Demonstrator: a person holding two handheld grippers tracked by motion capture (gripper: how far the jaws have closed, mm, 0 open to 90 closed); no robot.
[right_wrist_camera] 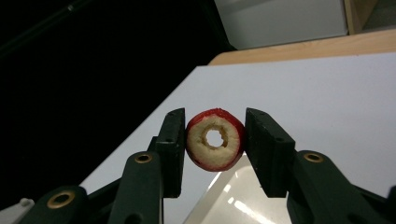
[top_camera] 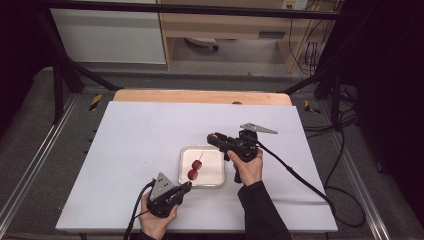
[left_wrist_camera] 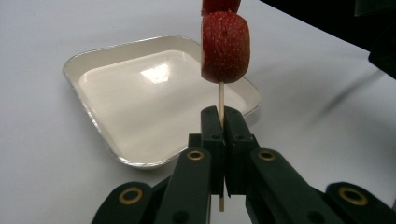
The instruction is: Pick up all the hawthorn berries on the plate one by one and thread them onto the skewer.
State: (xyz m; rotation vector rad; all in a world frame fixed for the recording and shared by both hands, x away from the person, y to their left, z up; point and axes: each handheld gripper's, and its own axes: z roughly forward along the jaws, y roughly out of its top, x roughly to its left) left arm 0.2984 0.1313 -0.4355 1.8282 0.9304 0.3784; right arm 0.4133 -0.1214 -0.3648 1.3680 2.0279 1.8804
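jaws clamp skewer (left_wrist_camera: 221, 95) | strawberry pieces (left_wrist_camera: 225, 46) above | tray (left_wrist_camera: 93, 60) behind

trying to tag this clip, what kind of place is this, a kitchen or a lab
Most likely a lab recording station, not a kitchen: a white table inside a black metal frame, cables trailing over the floor, and handheld grippers threading fruit slices onto a skewer above a small tray.

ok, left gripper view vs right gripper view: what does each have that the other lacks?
Left gripper view alone: the left claw shut on a wooden skewer that carries two strawberry pieces. Right gripper view alone: the right claw closed on a hollow-cored fruit slice with red skin and pale flesh, its cut face toward the camera. Both: the white tray on the white table.
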